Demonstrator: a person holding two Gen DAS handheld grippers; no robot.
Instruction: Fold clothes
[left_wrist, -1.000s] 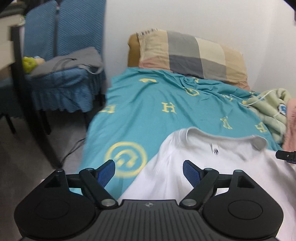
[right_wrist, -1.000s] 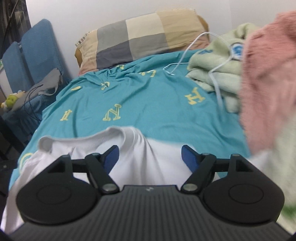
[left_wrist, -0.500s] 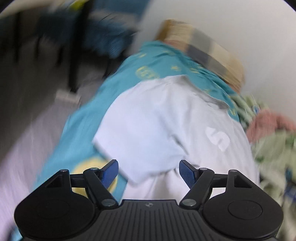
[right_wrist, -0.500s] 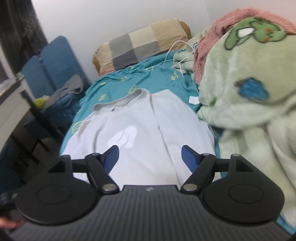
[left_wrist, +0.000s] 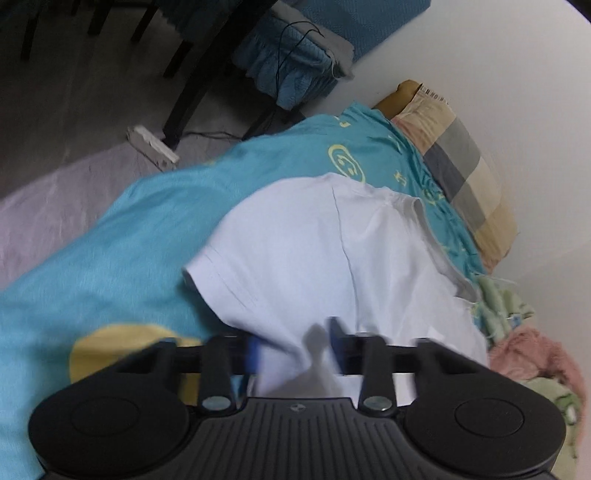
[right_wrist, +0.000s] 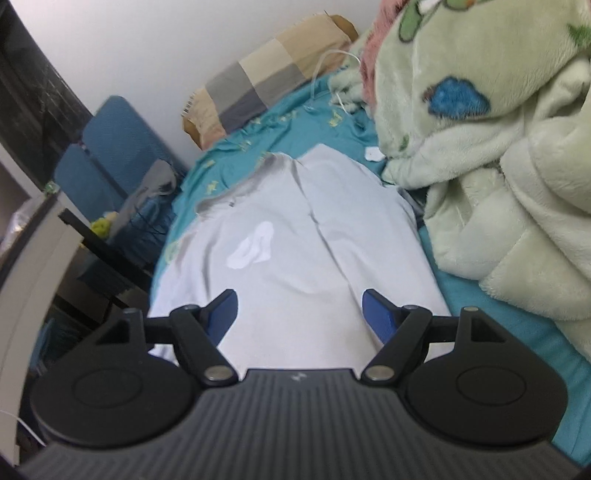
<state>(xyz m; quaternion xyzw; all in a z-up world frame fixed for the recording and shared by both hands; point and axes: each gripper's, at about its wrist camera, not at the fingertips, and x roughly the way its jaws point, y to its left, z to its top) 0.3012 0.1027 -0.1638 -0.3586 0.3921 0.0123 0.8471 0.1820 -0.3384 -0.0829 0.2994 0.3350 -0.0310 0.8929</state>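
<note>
Bedding fills both views: a teal bedsheet with yellow letters carries a white cotton T-shirt laid flat, collar toward the checked beige-and-grey pillow, with a crease down its length and a brighter white print on the chest. In the right wrist view the shirt runs from frame centre down between the blue pads of the right gripper, whose jaws stand spread wide and touch nothing. In the left wrist view the shirt's short sleeve lies mid-frame and its cloth runs down between the motion-blurred pads of the left gripper, whose jaws are closing around it. Only the right view shows the pale green fleece blanket at right; only the left view shows the grey floor at upper left
</note>
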